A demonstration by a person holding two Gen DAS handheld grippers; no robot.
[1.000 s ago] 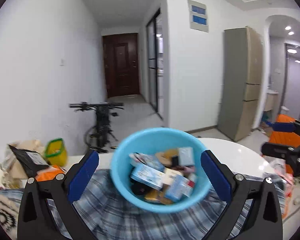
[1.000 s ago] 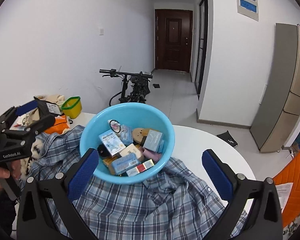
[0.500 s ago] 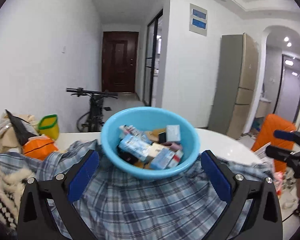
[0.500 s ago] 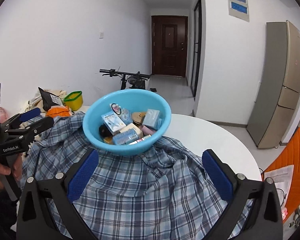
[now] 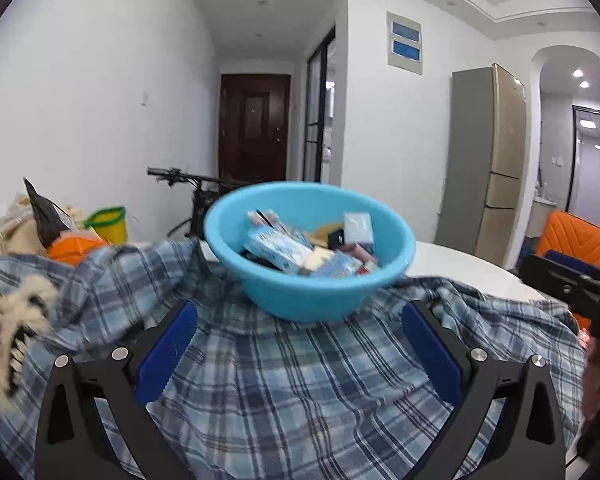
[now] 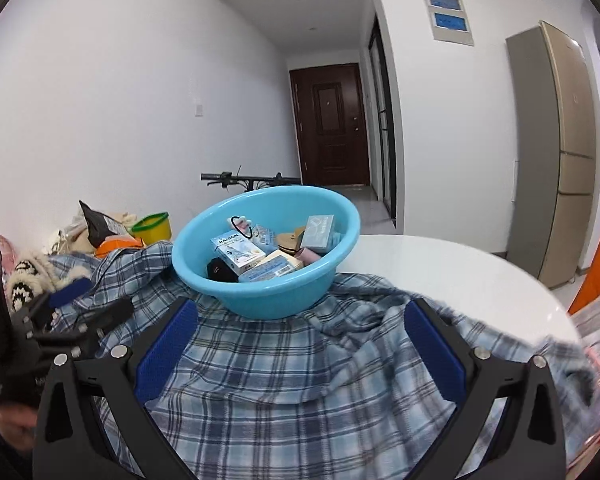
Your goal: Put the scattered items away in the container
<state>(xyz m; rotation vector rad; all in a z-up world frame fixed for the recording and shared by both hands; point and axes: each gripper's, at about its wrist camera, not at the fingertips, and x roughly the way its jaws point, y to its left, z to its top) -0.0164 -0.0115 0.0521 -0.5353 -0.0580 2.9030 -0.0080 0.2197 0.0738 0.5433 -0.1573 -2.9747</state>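
1. Blue basin on the plaid shirt, atop the white table; already loaded with small boxes and packets.
2. Left gripper spread wide, empty, low over the shirt.
3. Right gripper likewise apart, holding nothing.
4. Probably nearly finished; no loose small items visible on the shirt, only the clutter pile at far left.

Sky-blue basin holds pale-blue boxes. Blue-white plaid shirt. Glossy white bench. Yellow tub, green rim. Gripper pads royal blue.
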